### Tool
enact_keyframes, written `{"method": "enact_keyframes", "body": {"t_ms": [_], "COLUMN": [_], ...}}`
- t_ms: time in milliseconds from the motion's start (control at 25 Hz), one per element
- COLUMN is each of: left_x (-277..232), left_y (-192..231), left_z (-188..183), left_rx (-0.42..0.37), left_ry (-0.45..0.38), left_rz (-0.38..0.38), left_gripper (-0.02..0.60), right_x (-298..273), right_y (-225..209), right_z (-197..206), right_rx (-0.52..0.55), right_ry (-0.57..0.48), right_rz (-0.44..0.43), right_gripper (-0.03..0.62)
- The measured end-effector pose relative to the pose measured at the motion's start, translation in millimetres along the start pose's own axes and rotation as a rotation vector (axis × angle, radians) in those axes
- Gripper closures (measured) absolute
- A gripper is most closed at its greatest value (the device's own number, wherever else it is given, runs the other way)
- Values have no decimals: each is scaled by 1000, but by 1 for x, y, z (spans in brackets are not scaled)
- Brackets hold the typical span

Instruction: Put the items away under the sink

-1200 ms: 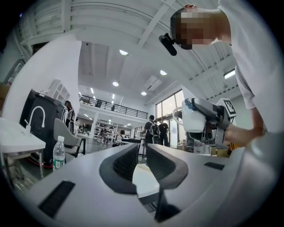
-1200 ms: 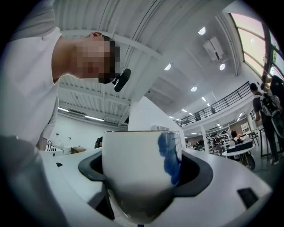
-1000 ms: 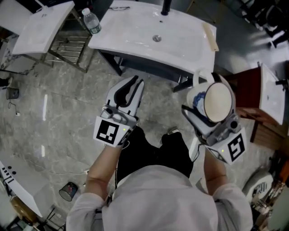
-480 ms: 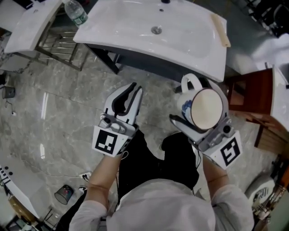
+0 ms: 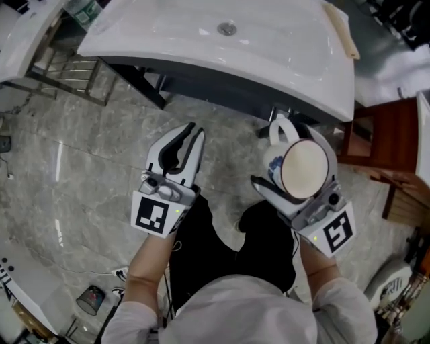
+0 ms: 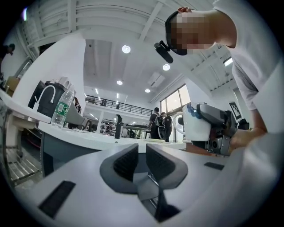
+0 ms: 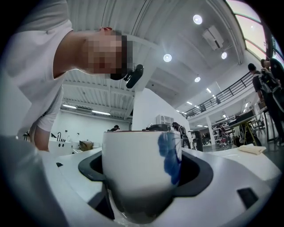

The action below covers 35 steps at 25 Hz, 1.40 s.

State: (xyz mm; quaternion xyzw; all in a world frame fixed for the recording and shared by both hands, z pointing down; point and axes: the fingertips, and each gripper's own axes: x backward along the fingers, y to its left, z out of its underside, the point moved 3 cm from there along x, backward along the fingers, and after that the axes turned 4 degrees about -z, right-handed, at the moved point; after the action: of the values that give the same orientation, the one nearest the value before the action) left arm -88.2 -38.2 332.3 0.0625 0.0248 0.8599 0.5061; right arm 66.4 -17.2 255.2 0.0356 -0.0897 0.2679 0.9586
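The mug [image 5: 304,168] was held pinched in the right gripper [image 5: 295,176], handle toward the sink [image 5: 201,50], seemingly nearer its underside than the closed, empty left gripper [image 5: 187,138].

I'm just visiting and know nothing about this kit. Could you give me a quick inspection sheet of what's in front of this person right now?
Surface: white ceramic sink top, drain at its middle.
Job's things: white mug with blue pattern, upright, held in front of the sink, not yet under it.
Clutter: pale wooden strip on the sink's right edge; plastic water bottle at its left end.
Grippers: right gripper clamped on the mug; left gripper nearly closed, nothing between.
Cables: thin dark cable by the person's left arm.
Surroundings: grey marbled floor, metal rack, red-brown wooden cabinet.
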Motion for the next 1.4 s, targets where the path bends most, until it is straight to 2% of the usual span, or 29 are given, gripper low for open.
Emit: {"method": "enact_keyframes", "body": {"t_ms": [240,480,680,1000,1200,1400], "left_x": [-8,-27,-37,-49,-54,-66], "left_y": [14,22,29,47,48,59], "left_z": [56,107,153,208,247,275], "left_rx": [8,-10,7,-18,-54,-54], "left_ry": [12,3,0,-27,-17,-53], "left_rz": [8,48,59,52,99,103], "left_gripper": [529,529,529,531,532,532], "right_x": [8,7,10,13,12,9], "right_y": [-7,-15,-24,-41,-58,-75], "right_z": [58,112,157,216,254,289], "right_rx": [-11,-8,14,37,75,104], "right_ry": [11,-1,11,12,-8,1], "right_rz": [14,-6,-15,-23,-18,5], "right_gripper": [191,189,191,191,191,191]}}
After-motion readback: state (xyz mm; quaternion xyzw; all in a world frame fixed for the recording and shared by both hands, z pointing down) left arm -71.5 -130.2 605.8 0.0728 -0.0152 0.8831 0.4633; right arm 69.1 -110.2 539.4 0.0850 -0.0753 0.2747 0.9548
